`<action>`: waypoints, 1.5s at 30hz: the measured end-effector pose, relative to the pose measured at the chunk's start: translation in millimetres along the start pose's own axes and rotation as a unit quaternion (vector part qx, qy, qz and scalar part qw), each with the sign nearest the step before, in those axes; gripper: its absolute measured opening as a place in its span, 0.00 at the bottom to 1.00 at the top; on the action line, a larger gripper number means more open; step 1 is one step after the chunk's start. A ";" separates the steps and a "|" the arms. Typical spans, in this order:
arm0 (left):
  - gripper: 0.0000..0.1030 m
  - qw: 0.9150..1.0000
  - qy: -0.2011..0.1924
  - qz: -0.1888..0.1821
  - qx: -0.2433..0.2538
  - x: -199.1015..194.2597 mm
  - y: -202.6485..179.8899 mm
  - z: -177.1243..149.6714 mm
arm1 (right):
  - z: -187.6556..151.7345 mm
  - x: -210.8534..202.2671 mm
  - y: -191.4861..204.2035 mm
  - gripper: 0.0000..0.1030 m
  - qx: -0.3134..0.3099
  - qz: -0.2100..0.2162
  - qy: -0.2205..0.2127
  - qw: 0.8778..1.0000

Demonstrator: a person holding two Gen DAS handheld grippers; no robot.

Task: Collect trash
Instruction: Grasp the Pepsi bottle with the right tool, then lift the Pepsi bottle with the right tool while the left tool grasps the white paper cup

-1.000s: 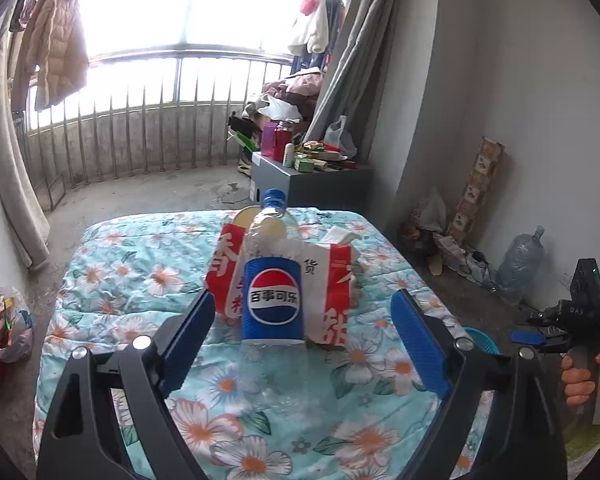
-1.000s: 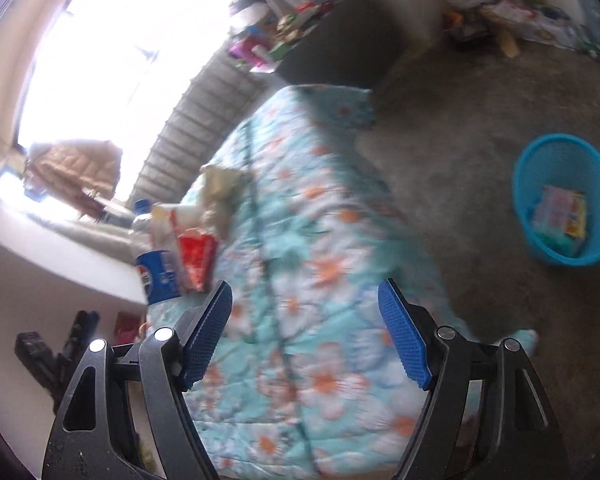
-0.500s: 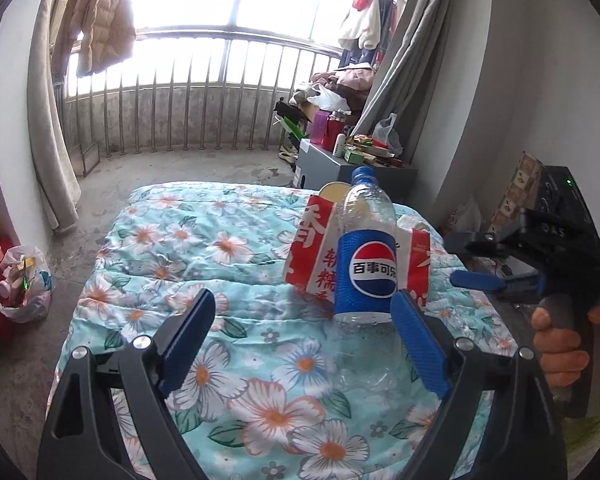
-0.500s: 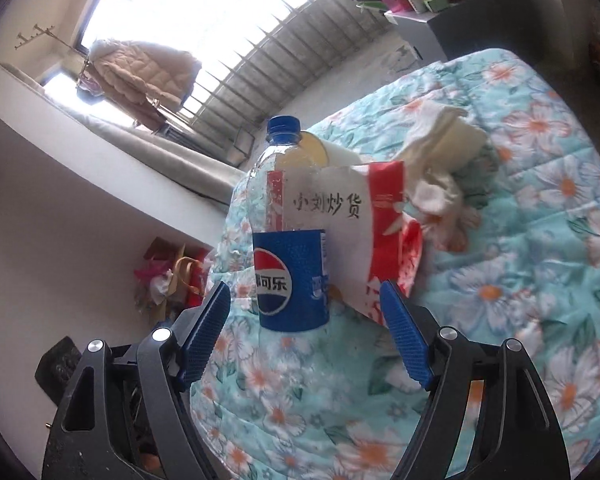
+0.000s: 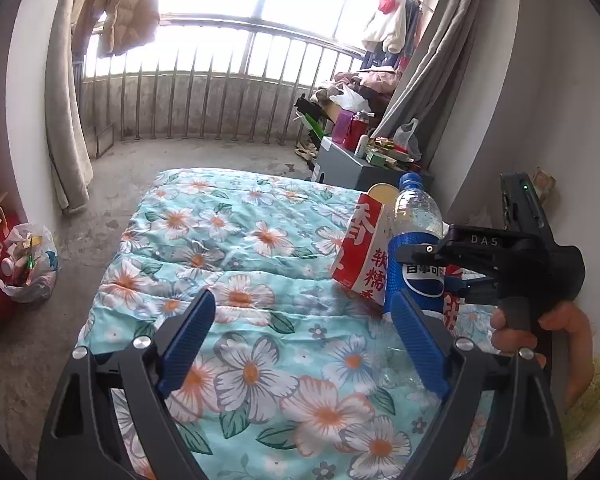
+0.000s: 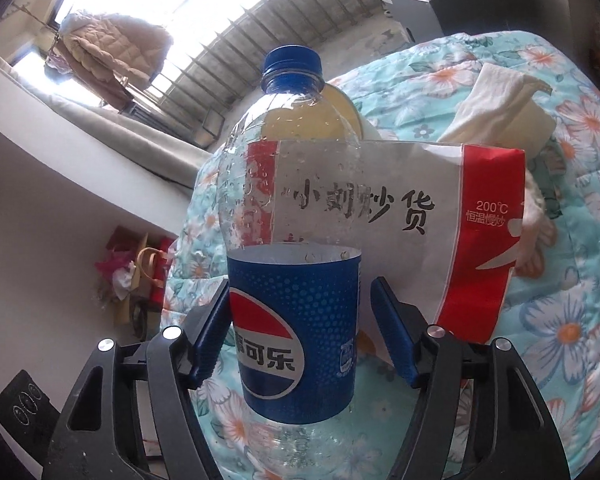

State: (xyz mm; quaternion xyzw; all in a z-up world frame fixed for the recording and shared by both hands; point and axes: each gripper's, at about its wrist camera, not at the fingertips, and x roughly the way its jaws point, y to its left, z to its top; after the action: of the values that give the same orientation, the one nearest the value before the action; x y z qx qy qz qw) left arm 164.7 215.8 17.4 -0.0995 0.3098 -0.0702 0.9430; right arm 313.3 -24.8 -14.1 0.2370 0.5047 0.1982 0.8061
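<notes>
A clear Pepsi bottle [image 6: 296,320] with a blue label and blue cap stands upright on the floral quilt. My right gripper [image 6: 300,292] straddles its label and its jaws are closing. The left pad lies against the label, while a narrow gap shows at the right pad. Behind the bottle stands a red-and-white snack bag [image 6: 420,216], with crumpled white tissue [image 6: 496,108] and a pale cup [image 6: 340,108] beyond. In the left wrist view the bottle [image 5: 416,240] and bag [image 5: 366,256] are at the right, with the right gripper [image 5: 428,266] on the bottle. My left gripper [image 5: 302,304] hangs open over bare quilt.
The quilt [image 5: 228,240] covers a low bed-like surface. A person's hand [image 5: 540,328] holds the right gripper's handle. A plastic bag of rubbish [image 5: 24,264] sits on the concrete floor at the left. A cluttered grey cabinet [image 5: 352,168] stands beyond the quilt.
The right gripper swung from a blue basket on the floor to the bottle, moved in around it and narrowed its jaws. The left gripper shifted left, leaving the bottle at its right.
</notes>
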 end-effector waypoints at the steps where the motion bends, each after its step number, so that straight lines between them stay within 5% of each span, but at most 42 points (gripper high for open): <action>1: 0.85 1.000 0.001 -0.001 -0.002 1.0 1.0 -0.3 | -0.1 -0.2 -0.4 0.55 0.000 0.004 0.000 1.000; 11: 0.85 1.000 0.009 -0.013 -0.007 2.3 1.1 -4.2 | -18.5 -25.2 -4.9 0.53 0.001 0.033 0.012 0.999; 29: 0.85 0.998 0.021 -0.060 0.017 24.2 -39.6 5.5 | -71.7 -114.3 -79.7 0.53 0.058 0.030 -0.005 0.998; 35: 0.85 0.997 0.000 -0.075 0.036 24.2 -57.0 22.6 | -80.1 -129.8 -104.7 0.53 0.095 0.026 -0.011 0.995; 41: 0.85 0.993 -0.032 -0.096 0.069 34.3 -71.8 80.3 | -89.5 -138.0 -116.9 0.53 0.123 0.031 -0.020 0.992; 45: 0.85 0.982 0.074 -0.116 0.133 91.3 -88.8 124.2 | -91.7 -139.6 -123.0 0.53 0.129 0.038 -0.024 0.991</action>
State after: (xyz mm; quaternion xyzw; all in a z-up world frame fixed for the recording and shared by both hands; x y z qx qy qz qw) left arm 305.5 129.8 83.7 -0.0033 0.3528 -0.2266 0.9078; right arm 182.5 -185.7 -19.8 0.3626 0.4969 0.1562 0.7728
